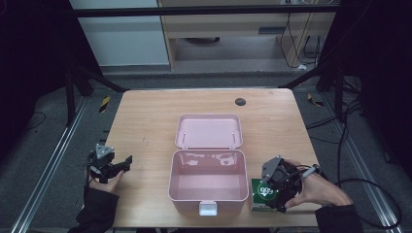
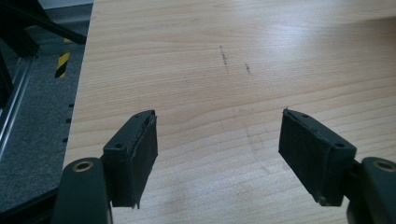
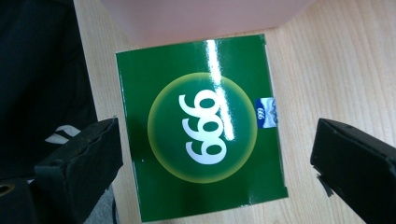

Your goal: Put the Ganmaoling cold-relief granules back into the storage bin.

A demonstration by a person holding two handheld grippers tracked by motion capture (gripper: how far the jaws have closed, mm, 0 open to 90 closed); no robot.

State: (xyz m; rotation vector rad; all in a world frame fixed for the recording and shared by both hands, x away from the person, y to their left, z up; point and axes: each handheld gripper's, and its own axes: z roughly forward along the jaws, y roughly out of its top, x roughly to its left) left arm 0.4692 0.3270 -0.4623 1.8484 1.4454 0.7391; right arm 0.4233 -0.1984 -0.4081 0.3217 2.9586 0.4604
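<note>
My right tongs [image 3: 212, 172] hang spread wide over the green box [image 3: 201, 126], one jaw on each side of it and neither touching it. The box lies flat on the surface [image 1: 145, 126], near the front edge, its one side right up against the outer wall of the pink case [image 1: 208, 187].

That is my first worry: the jaw on the case side has almost no gap to drop into. If I come down as I am, I judge it may land on top of the box or scrape the pink wall and shove the case. The box top is glossy, and a grip on the thin card walls could dent them or slip, tilting the box as I lift. The front edge of the surface is close too, so a nudge towards me might push the box over the edge. The open lid [image 1: 209, 131] lies flat behind the case, so carrying the box in looks unobstructed, though a low carry could catch the near rim.

My left tongs [image 2: 219, 158] are spread too, pinching nothing, low over bare wood at the left side, well apart from the case, too far to steady it if it slides.
</note>
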